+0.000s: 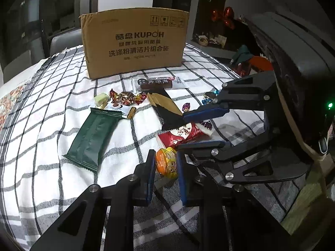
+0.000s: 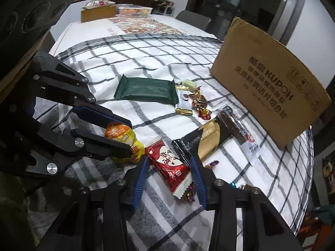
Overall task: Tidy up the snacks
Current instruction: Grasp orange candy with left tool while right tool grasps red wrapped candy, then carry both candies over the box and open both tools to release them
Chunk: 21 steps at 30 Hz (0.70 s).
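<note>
My left gripper [image 1: 166,163] is shut on an orange and yellow snack packet [image 1: 166,162] low over the checked cloth; it also shows in the right wrist view [image 2: 123,135]. My right gripper [image 2: 169,167] is open, its jaws on either side of a red and white snack packet [image 2: 167,163], which also shows in the left wrist view [image 1: 182,135]. Other snacks lie on the cloth: a green bar [image 1: 94,138], a black and gold packet [image 1: 165,106], a brown fruit strip [image 1: 159,82] and several wrapped candies [image 1: 125,98].
A brown cardboard box [image 1: 135,41] stands upright at the far side of the cloth. The table edge [image 1: 230,67] runs close on the right, with clutter on the floor beyond. A tissue box [image 2: 98,12] and a food tray [image 2: 135,10] sit at the table's far end.
</note>
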Tool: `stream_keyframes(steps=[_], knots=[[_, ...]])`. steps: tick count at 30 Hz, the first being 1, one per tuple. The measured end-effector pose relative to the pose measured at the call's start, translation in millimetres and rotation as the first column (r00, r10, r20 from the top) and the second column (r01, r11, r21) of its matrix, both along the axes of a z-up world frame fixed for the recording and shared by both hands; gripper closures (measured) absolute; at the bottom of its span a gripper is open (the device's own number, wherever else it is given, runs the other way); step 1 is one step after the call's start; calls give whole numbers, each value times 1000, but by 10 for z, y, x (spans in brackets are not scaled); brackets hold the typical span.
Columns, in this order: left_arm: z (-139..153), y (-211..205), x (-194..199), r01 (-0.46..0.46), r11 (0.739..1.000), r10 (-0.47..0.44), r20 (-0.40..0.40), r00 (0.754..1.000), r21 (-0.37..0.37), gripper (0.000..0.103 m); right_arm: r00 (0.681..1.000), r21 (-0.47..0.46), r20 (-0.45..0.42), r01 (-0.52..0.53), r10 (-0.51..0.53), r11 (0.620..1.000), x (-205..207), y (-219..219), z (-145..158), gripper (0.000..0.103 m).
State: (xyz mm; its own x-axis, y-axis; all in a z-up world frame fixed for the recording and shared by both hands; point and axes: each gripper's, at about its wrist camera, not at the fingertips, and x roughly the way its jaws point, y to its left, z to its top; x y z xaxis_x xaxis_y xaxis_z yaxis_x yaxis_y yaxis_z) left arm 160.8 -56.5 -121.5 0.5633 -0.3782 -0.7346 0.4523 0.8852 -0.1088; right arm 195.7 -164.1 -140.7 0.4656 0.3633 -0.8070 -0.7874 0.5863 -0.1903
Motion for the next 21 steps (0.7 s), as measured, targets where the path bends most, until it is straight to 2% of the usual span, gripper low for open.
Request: stream_keyframes(steps=[5,12,21], knots=[[38,31,-33,-10,1000,10,10,1000,-13,84,1000,-5,-12,27,-27,1000,-41,4,-2,71],[131,87,-63,-40,999,41,28,999,-33,84,989,49,-20,146,-146,988,-103,-53,61,73],[357,147,-104,-82,996,86,93,992,-43,84,949,180,-16,312,-315,933,-129,-175,262,73]])
